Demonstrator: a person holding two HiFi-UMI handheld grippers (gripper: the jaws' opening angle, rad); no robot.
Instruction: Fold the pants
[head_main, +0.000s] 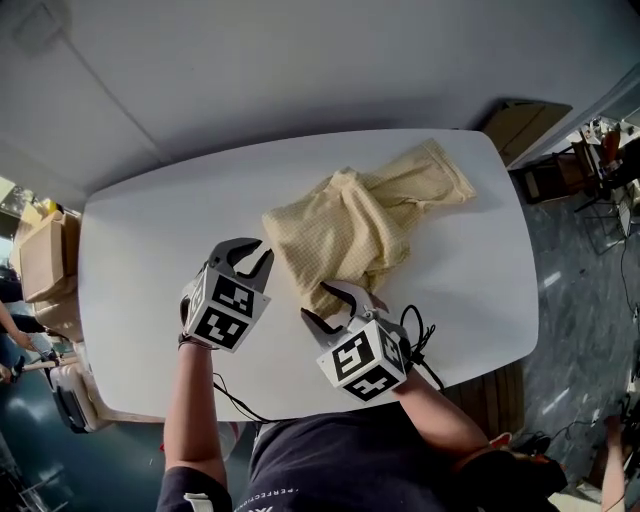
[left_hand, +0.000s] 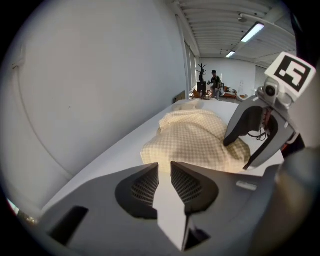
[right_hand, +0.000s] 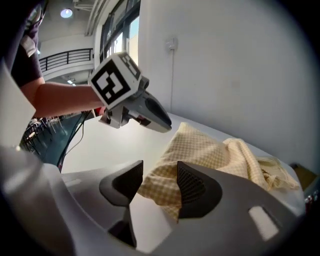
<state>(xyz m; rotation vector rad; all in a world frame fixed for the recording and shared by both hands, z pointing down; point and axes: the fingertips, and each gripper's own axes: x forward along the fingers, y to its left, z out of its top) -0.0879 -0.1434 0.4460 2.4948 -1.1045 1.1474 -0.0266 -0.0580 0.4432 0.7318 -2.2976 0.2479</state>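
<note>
The yellow checked pants (head_main: 350, 225) lie crumpled in a heap on the middle of the white table (head_main: 140, 260), one leg stretching to the far right. My left gripper (head_main: 258, 254) hovers just left of the heap's near corner, its jaws a narrow gap apart with only bare table between them (left_hand: 165, 168). My right gripper (head_main: 314, 301) is at the heap's near edge, jaws wide. In the right gripper view a corner of the pants (right_hand: 165, 182) lies between the pads (right_hand: 192, 187) without being pressed. The pants (left_hand: 195, 137) fill the middle of the left gripper view.
A black cable (head_main: 420, 330) trails from the right gripper over the table's near edge. A cardboard box (head_main: 45, 255) stands off the table's left end, another (head_main: 520, 125) beyond the far right corner. A grey wall runs behind the table.
</note>
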